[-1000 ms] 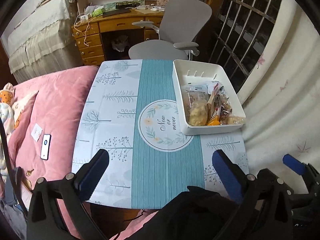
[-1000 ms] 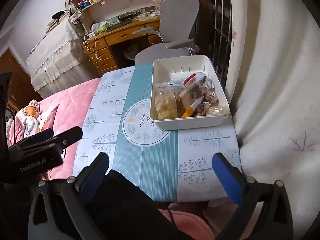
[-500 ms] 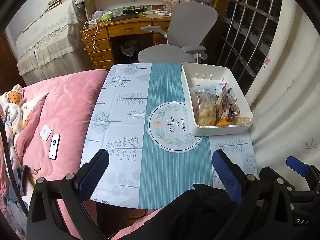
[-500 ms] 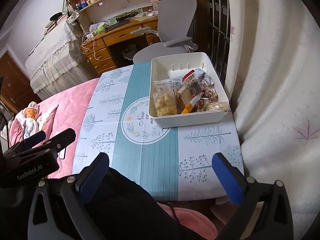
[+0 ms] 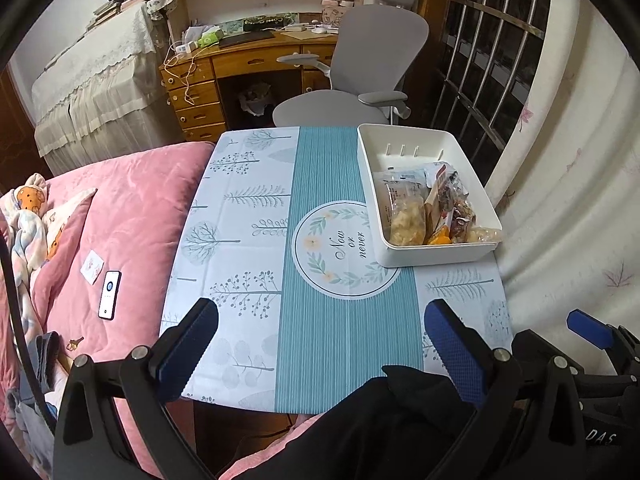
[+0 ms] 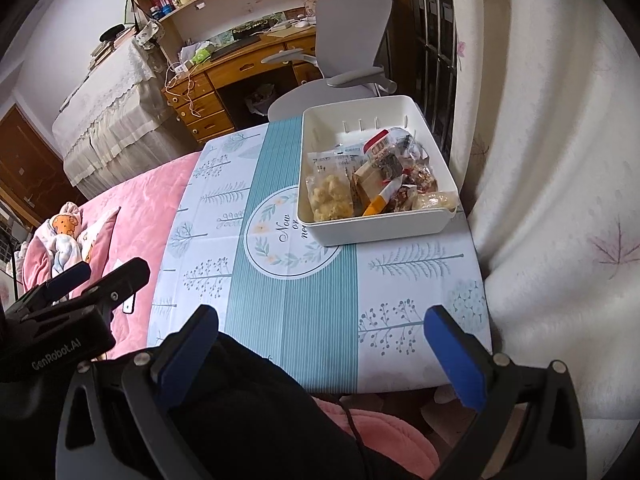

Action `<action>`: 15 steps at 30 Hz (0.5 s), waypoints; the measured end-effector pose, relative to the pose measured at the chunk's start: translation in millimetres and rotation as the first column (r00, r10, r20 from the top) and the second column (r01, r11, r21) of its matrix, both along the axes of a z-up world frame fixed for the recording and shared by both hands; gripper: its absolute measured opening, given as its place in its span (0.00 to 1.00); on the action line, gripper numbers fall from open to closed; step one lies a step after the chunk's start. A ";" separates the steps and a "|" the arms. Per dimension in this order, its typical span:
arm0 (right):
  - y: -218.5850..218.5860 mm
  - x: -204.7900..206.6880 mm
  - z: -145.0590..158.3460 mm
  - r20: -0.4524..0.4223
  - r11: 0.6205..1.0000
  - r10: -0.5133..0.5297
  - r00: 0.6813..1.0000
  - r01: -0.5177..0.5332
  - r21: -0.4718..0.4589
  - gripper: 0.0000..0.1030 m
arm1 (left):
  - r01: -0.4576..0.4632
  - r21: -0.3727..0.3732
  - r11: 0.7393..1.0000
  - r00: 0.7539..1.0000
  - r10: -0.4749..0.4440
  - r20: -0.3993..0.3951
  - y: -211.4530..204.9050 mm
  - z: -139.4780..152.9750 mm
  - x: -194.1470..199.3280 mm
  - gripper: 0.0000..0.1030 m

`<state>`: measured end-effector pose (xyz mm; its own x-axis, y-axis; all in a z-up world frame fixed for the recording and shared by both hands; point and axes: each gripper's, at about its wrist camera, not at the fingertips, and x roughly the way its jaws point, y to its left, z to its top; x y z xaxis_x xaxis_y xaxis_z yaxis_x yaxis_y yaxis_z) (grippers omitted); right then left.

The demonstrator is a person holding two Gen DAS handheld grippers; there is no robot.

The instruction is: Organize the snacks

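Note:
A white plastic bin (image 5: 436,254) (image 6: 380,226) stands at the far right of the small table (image 5: 248,240) (image 6: 416,280). Several snack packets (image 5: 406,216) (image 6: 332,196) lie inside it, heaped toward its near end. My left gripper (image 5: 320,344) hangs open above the table's near edge, well short of the bin, with nothing between its blue pads. My right gripper (image 6: 320,348) is open too, held back over the near edge, also empty. Each gripper shows at the side of the other's view.
A pink quilted bed (image 5: 132,208) with a phone (image 5: 109,295) lies left of the table. A grey office chair (image 5: 360,76) and a wooden desk (image 5: 240,68) stand behind it. A white curtain (image 6: 560,200) hangs close along the table's right side.
Both grippers have drawn back and risen a little from the table, so the bin looks farther off. The snacks and bin have not moved, and both grippers stay open.

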<state>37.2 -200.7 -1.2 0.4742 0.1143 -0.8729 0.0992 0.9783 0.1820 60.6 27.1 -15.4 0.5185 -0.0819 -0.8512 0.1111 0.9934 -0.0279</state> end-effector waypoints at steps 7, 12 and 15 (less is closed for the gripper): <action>-1.2 -4.8 -0.7 0.003 1.000 0.004 1.000 -0.004 0.003 1.00 | 0.000 0.004 1.000 1.000 0.000 0.002 -1.9 0.0 -2.2 0.99; 1.0 -8.1 -1.0 0.003 1.000 0.015 1.000 -0.015 0.007 1.00 | -0.014 0.008 1.000 1.000 0.014 0.005 1.1 1.6 -5.6 0.99; 4.3 -8.5 -0.3 0.003 1.000 0.029 1.000 -0.029 0.009 1.00 | -0.024 0.011 1.000 1.000 0.024 0.005 3.9 1.7 -6.1 0.99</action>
<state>28.7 -196.4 -1.5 0.4734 0.1363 -0.8702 0.0702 0.9790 0.1915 54.5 31.0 -13.7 0.5244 -0.0598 -0.8494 0.0872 0.9961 -0.0163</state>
